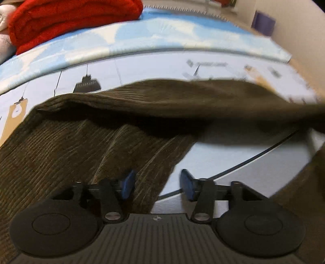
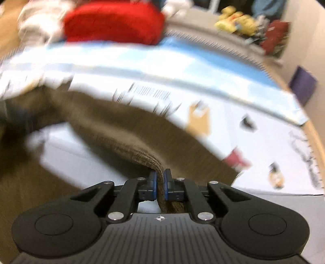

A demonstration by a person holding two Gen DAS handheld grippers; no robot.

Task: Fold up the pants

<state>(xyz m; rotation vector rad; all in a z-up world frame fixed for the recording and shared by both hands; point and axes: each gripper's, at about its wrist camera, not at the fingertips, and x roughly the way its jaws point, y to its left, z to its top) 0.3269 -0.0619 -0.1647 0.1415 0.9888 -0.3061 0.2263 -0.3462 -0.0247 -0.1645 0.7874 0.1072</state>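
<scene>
The brown corduroy pants (image 1: 77,146) lie on a pale printed bed sheet (image 1: 142,67), with one part lifted and stretched across the left wrist view. My left gripper (image 1: 156,185) is open and empty, its blue pads just above the pants' edge. My right gripper (image 2: 159,184) is shut on a fold of the pants (image 2: 126,130) and holds that part raised off the sheet. The right wrist view is blurred by motion.
A folded red blanket (image 1: 73,18) sits at the far side of the bed, also in the right wrist view (image 2: 113,22). A blue-and-white quilt (image 1: 162,38) lies behind the pants. A purple box (image 1: 264,22) and a pile of toys (image 2: 239,22) stand by the wall.
</scene>
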